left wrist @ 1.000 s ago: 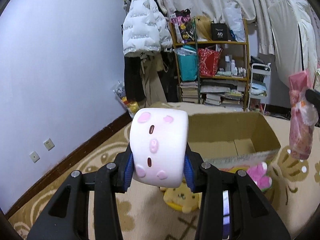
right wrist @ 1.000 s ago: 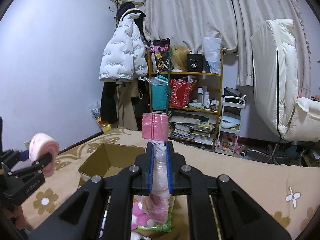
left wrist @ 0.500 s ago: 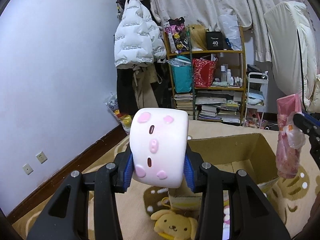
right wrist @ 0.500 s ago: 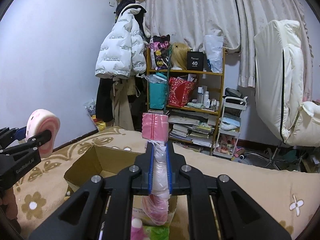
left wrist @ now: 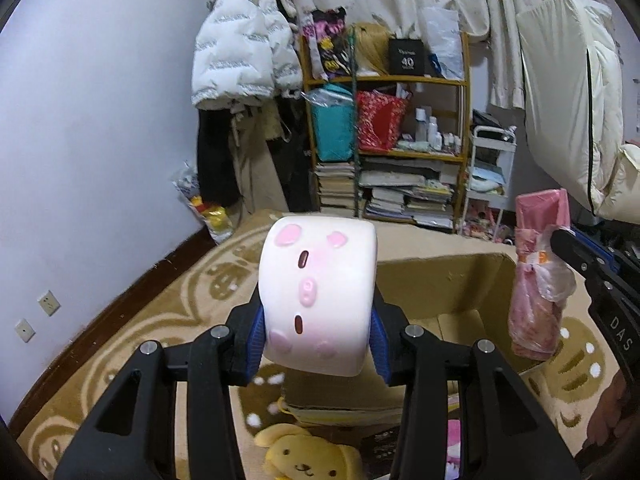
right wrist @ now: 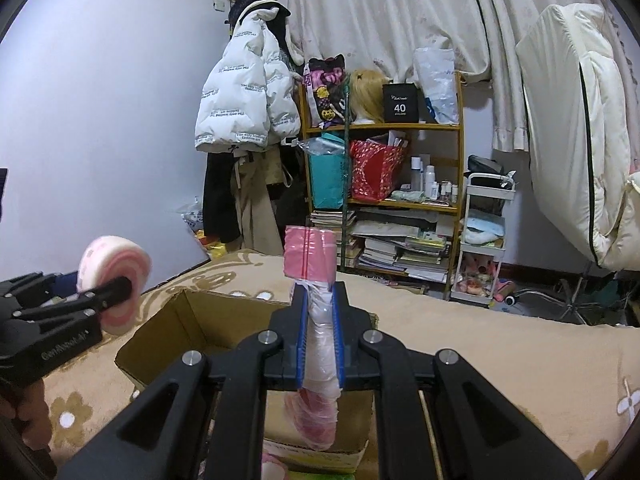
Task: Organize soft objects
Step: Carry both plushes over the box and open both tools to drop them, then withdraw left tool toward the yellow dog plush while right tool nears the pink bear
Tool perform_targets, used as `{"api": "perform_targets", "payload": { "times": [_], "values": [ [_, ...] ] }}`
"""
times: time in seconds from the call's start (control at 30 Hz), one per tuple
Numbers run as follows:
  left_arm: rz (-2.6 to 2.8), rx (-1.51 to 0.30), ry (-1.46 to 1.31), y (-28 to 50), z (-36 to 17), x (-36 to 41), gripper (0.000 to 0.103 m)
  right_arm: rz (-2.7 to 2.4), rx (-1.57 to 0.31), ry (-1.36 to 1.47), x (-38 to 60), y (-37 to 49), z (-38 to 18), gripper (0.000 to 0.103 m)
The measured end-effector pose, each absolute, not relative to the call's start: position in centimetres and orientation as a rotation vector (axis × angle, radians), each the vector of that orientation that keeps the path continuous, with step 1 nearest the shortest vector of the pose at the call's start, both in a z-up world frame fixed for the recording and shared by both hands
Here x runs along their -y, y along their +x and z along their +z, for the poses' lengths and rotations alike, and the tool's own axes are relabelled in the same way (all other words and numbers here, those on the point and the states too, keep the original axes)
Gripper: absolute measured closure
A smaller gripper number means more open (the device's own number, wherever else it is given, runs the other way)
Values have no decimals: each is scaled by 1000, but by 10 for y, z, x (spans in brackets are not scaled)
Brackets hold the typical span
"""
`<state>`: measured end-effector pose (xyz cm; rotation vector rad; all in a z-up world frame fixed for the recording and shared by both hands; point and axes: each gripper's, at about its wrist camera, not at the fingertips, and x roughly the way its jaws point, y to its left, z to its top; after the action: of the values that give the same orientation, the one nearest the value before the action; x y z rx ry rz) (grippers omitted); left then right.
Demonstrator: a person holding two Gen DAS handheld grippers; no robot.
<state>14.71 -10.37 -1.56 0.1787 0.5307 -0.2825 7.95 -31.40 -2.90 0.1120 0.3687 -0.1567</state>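
Observation:
My left gripper [left wrist: 316,344] is shut on a white squishy roll with pink spots and a face [left wrist: 318,294], held in the air in front of an open cardboard box [left wrist: 436,280]. It also shows in the right wrist view [right wrist: 114,286]. My right gripper [right wrist: 319,344] is shut on a pink plastic bag of soft pink stuff [right wrist: 316,344], held upright over the box [right wrist: 168,340]. The bag also shows in the left wrist view [left wrist: 538,276], at the box's right side.
A yellow dog plush [left wrist: 308,456] and a pink plush [left wrist: 454,446] lie on the tan patterned rug [left wrist: 168,320] before the box. A cluttered shelf [left wrist: 392,140], hung coats [left wrist: 244,52], a white trolley [left wrist: 490,168] and a covered chair [right wrist: 576,128] stand behind.
Both grippers have risen and moved toward the box with their loads. The box now sits lower and nearer in both views; the pink bag hangs over its right side.

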Motion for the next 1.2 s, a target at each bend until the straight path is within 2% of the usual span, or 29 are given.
{"api": "perform_targets", "payload": {
  "times": [0.3,0.4,0.47,0.57,0.6,0.63,0.7,0.8,0.93,1.1,1.2],
  "values": [
    [-303,-606,208,154,-39,116,52,-141,-392,106,314,86,-36,89],
    [-290,-608,200,154,-41,114,41,-131,-401,117,314,89,-37,88],
    [-270,-594,200,152,-39,112,27,-117,-417,120,314,91,-38,87],
    [-238,-574,179,149,-35,106,21,-109,-426,123,315,90,-37,86],
    [-240,-582,176,151,-34,104,20,-110,-427,125,315,90,-37,81],
    [-240,-589,175,151,-33,103,20,-114,-427,129,316,89,-37,71],
    [-228,-598,180,150,-32,100,17,-114,-427,140,318,86,-35,59],
    [-215,-604,194,146,-29,94,14,-113,-438,154,318,80,-34,50],
    [-196,-607,196,137,-23,86,9,-110,-448,185,318,68,-31,21],
    [-192,-650,171,122,-19,69,9,-110,-459,196,314,50,-27,2],
    [-196,-679,172,115,-19,62,8,-114,-452,196,311,37,-23,0]
  ]
}}
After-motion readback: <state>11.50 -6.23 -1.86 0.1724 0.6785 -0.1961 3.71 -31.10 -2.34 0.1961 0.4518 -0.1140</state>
